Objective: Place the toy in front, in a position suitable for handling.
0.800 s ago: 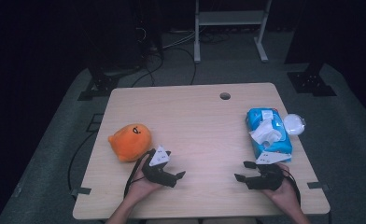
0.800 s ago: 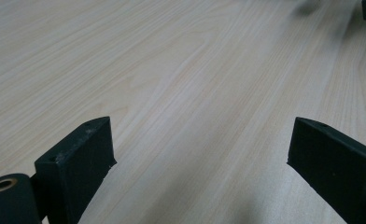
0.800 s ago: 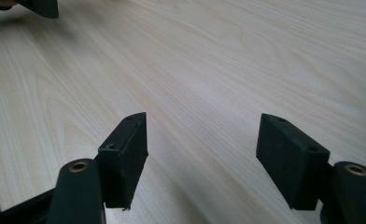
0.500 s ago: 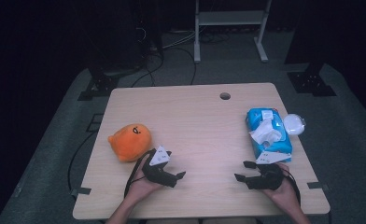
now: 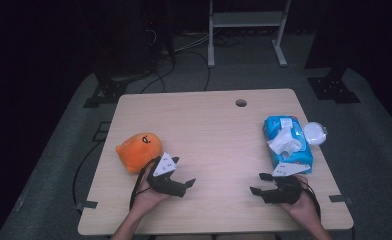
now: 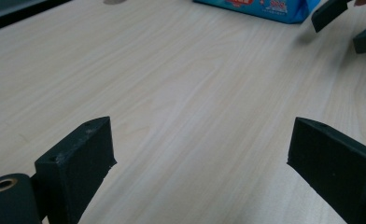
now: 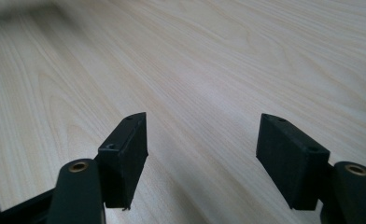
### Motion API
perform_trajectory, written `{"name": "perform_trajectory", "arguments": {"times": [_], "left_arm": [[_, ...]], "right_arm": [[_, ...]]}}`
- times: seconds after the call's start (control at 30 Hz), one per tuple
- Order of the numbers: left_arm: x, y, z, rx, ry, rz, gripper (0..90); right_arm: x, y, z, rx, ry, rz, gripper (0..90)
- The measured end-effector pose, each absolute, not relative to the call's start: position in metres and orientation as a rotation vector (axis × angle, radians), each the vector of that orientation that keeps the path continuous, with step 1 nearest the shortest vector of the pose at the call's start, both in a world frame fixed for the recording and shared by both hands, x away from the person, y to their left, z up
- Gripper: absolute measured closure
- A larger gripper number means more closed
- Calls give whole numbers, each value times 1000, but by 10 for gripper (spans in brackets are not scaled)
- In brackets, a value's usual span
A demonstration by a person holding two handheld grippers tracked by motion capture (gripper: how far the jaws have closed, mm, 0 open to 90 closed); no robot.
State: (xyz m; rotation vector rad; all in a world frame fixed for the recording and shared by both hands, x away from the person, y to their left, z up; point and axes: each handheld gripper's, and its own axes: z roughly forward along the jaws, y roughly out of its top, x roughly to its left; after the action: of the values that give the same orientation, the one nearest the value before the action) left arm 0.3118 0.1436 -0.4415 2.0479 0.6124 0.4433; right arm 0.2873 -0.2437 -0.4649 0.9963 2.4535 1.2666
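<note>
An orange plush toy lies on the left part of the light wooden table. A blue pack of wet wipes with a white wipe sticking out lies on the right part, its edge at the top of the left gripper view. My left gripper rests low near the front edge, just right of the plush, jaws open and empty. My right gripper rests below the wipes pack, pointing left, open and empty. Its jaws appear far off in the left gripper view.
A small round white lid sits beside the wipes pack at the right edge. A cable hole is near the table's far edge. Beyond the table stand a white metal frame and cables on a dark floor.
</note>
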Motion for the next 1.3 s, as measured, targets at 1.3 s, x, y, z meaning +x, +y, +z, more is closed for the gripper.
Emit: {"name": "perform_trajectory", "arguments": {"times": [1.3], "left_arm": [[328,247,-398,1768,838,698,66]], "right_arm": [[288,-241,-467,994,2477,1251,326]]}}
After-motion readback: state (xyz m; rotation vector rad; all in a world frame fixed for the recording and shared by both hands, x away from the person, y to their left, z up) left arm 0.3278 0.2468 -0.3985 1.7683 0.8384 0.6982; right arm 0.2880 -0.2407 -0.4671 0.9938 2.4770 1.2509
